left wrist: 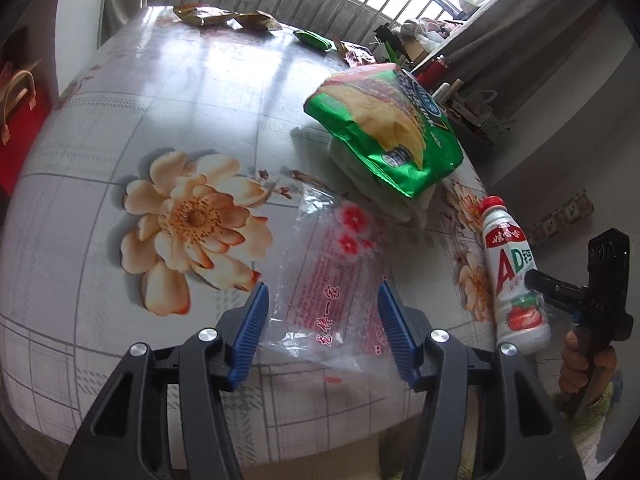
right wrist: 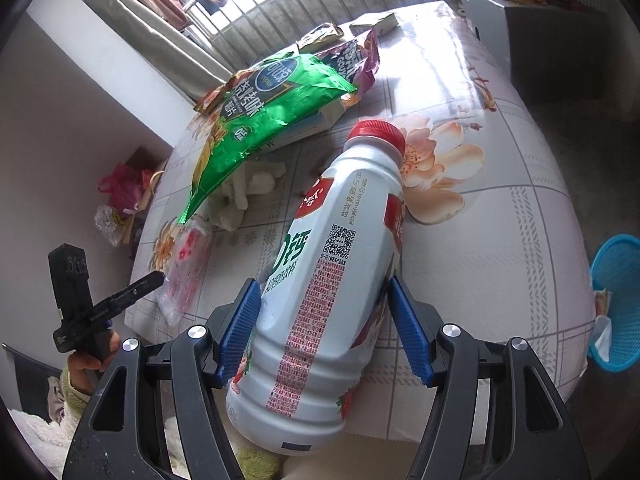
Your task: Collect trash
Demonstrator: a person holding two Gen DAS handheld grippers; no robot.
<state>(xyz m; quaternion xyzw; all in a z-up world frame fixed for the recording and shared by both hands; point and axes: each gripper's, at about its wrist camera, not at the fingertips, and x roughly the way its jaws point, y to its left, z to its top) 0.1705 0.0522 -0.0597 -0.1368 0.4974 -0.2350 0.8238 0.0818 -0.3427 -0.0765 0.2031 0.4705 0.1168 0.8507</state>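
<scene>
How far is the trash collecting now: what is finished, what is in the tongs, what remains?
Finished: nothing visibly. In hand: the right tongs bracket the milk bottle, jaws open; the left tongs straddle the clear plastic bag, also open. Left: the green chip bag and far wrappers. The blue basket waits beside the table.

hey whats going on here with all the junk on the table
A person is clearing trash off a floral table with a handheld gripper in each hand. The right gripper has its jaws around a white bottle with a red cap, though the pads do not look fully clamped on it. The left gripper is open, straddling a clear plastic bag lying flat. A green chip bag and other wrappers still lie on the table; a blue basket sits beside it.
</scene>
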